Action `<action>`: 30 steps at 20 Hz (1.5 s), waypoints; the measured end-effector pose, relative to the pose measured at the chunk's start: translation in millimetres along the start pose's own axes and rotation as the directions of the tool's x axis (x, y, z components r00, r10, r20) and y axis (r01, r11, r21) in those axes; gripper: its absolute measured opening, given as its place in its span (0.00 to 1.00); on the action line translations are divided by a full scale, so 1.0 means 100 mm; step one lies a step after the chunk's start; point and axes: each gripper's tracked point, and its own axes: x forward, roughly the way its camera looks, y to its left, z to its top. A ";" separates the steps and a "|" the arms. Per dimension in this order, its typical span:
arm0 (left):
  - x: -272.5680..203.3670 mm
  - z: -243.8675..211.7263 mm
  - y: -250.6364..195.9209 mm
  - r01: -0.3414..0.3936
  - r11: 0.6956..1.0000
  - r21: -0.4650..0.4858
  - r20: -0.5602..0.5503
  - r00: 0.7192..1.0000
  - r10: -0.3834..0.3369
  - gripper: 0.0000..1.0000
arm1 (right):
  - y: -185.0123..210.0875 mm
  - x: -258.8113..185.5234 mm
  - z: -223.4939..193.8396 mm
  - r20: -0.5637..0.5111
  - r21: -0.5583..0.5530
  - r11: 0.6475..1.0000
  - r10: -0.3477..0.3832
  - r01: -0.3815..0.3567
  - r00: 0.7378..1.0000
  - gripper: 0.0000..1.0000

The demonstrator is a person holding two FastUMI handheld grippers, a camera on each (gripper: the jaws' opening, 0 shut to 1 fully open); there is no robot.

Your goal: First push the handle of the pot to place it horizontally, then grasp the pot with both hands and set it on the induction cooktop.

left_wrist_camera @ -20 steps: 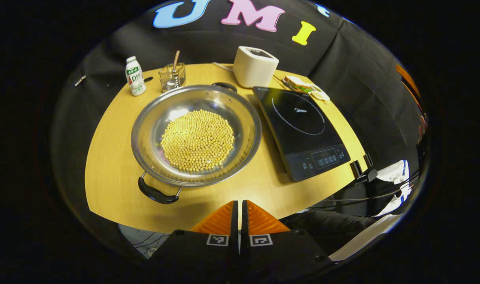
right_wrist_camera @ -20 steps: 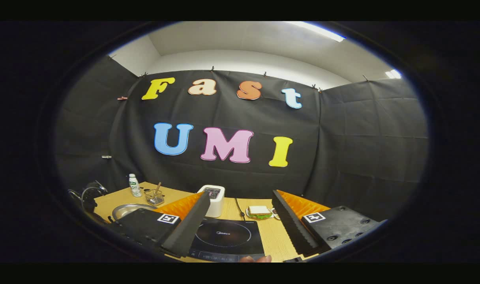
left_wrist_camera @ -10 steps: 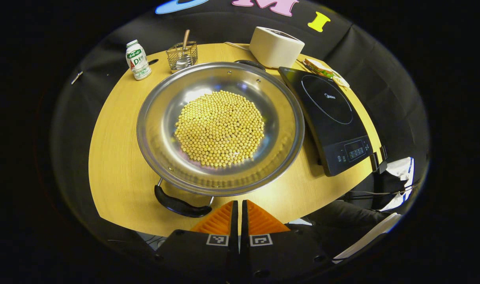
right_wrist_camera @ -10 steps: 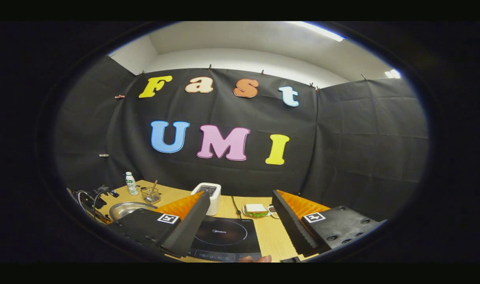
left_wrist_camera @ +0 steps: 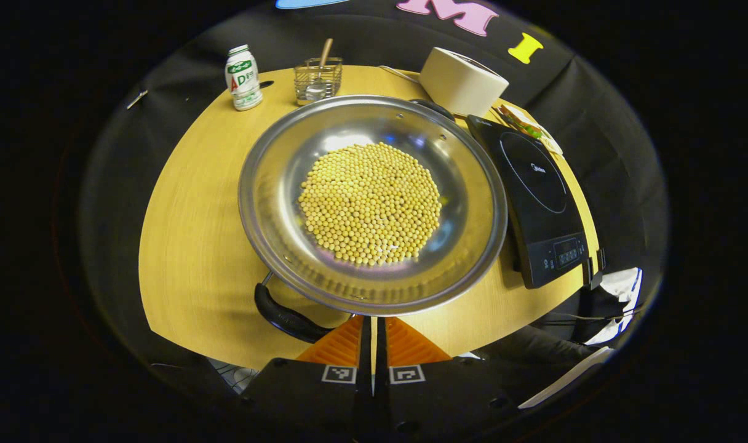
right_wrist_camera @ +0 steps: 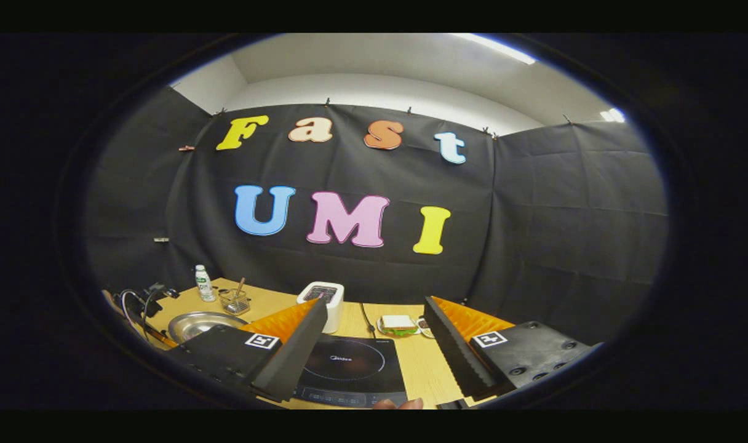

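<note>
A wide steel pot (left_wrist_camera: 275,203) holding yellow beans (left_wrist_camera: 371,203) sits mid-table in the left gripper view. Its near black handle (left_wrist_camera: 285,317) points toward the front left, and its far handle (left_wrist_camera: 432,106) lies at the back right. My left gripper (left_wrist_camera: 372,323) is shut, its tips just under the pot's near rim and right beside the near handle. The black induction cooktop (left_wrist_camera: 537,184) lies to the right of the pot. In the right gripper view my right gripper (right_wrist_camera: 375,301) hangs open above the cooktop (right_wrist_camera: 349,366), with the pot (right_wrist_camera: 205,323) far to its left.
Along the back of the wooden table (left_wrist_camera: 189,246) stand a small white bottle (left_wrist_camera: 243,77), a wire basket with a spoon (left_wrist_camera: 317,80) and a white box-shaped appliance (left_wrist_camera: 463,83). A sandwich on a plate (left_wrist_camera: 525,126) lies behind the cooktop. The table's front edge is close to my left gripper.
My left gripper has moved forward to the pot, so the near handle now sits right at its tips. The right gripper has barely shifted and stays open.
</note>
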 end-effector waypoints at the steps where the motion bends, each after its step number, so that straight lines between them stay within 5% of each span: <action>1: 0.00 0.02 0.10 -0.010 1.000 -0.007 -0.002 1.000 0.010 0.05 | 0.01 0.00 -0.01 0.000 -0.001 1.000 0.004 -0.004 1.000 0.98; 13: -0.01 0.35 1.12 -0.166 0.984 -0.071 0.038 0.985 0.169 0.05 | 0.09 0.05 -0.08 -0.020 -0.032 0.999 0.011 -0.012 1.000 0.98; 20: -0.01 0.63 1.46 -0.186 0.965 -0.183 0.080 0.976 0.203 0.05 | 0.18 0.13 -0.12 -0.034 -0.045 0.999 0.011 -0.013 0.999 0.98; 30: -0.07 1.01 1.68 -0.238 0.954 -0.183 0.126 0.956 0.263 0.05 | 0.54 0.35 -0.36 -0.103 -0.029 0.997 0.062 -0.065 0.993 0.98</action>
